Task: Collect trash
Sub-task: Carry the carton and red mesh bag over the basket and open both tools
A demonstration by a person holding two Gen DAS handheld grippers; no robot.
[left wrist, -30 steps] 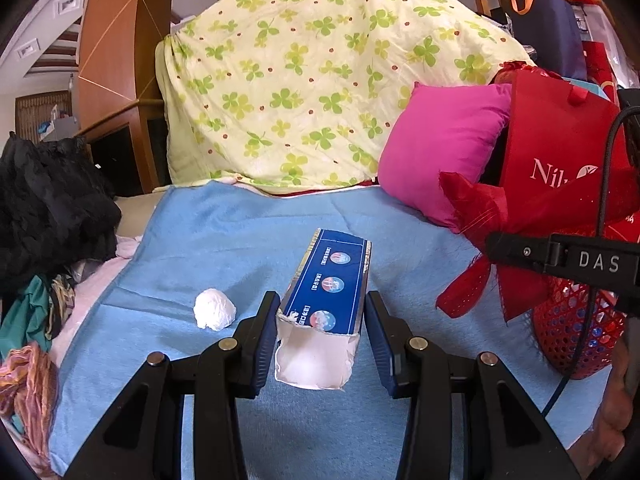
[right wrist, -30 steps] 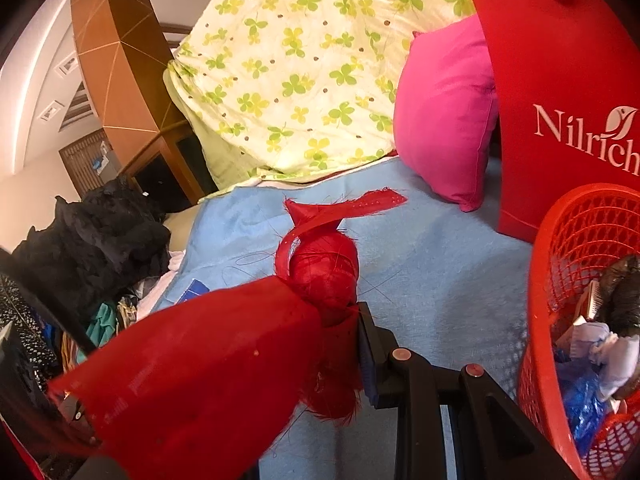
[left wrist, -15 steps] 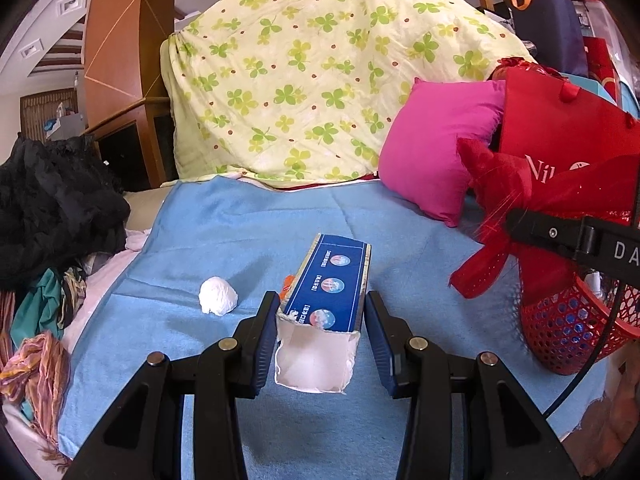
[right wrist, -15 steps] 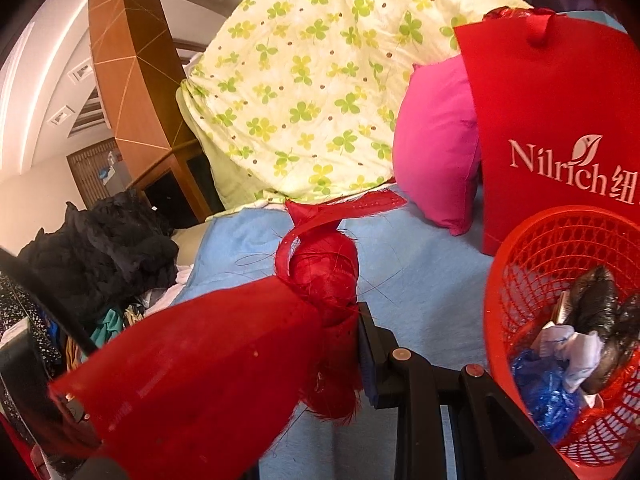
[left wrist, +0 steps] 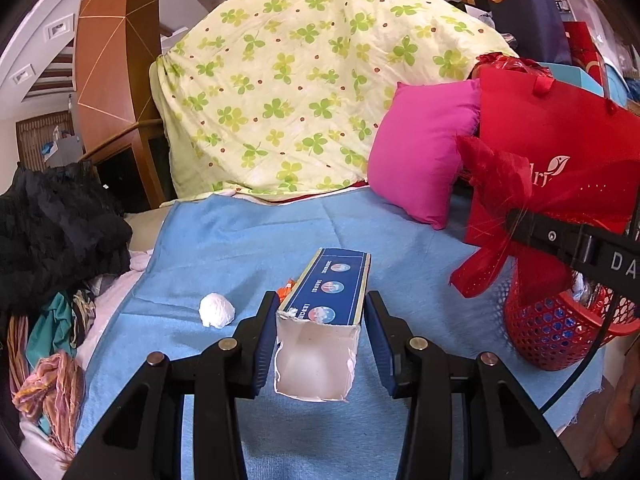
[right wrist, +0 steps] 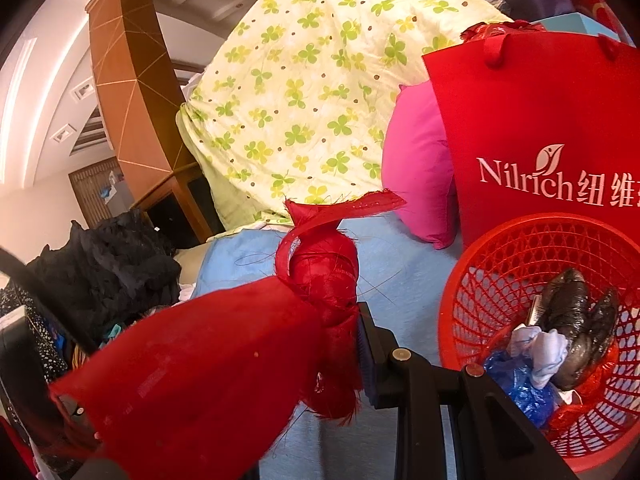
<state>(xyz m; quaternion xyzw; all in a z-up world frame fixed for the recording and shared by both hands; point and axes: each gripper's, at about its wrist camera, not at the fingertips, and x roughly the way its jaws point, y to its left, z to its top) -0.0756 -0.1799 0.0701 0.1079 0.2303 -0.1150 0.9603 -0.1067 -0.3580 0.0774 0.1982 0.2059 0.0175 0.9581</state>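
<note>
My left gripper is shut on a long blue carton, its torn white end facing the camera, held just above the blue blanket. A crumpled white paper ball lies on the blanket to the left, and a small orange scrap shows beside the carton. My right gripper is shut on a knotted red cloth, which hides its left finger. The same cloth appears at the right of the left wrist view. A red mesh basket at the right holds dark bags, white paper and blue plastic.
A red "Nilrich" bag and a pink pillow stand behind the basket. A clover-print quilt is heaped at the back. Dark clothes pile up at the left edge. A person's hand shows at the lower right.
Both grippers have risen and shifted with their loads. The basket has come further into the right wrist view, showing more of its contents. The red cloth sits higher in the left wrist view.
</note>
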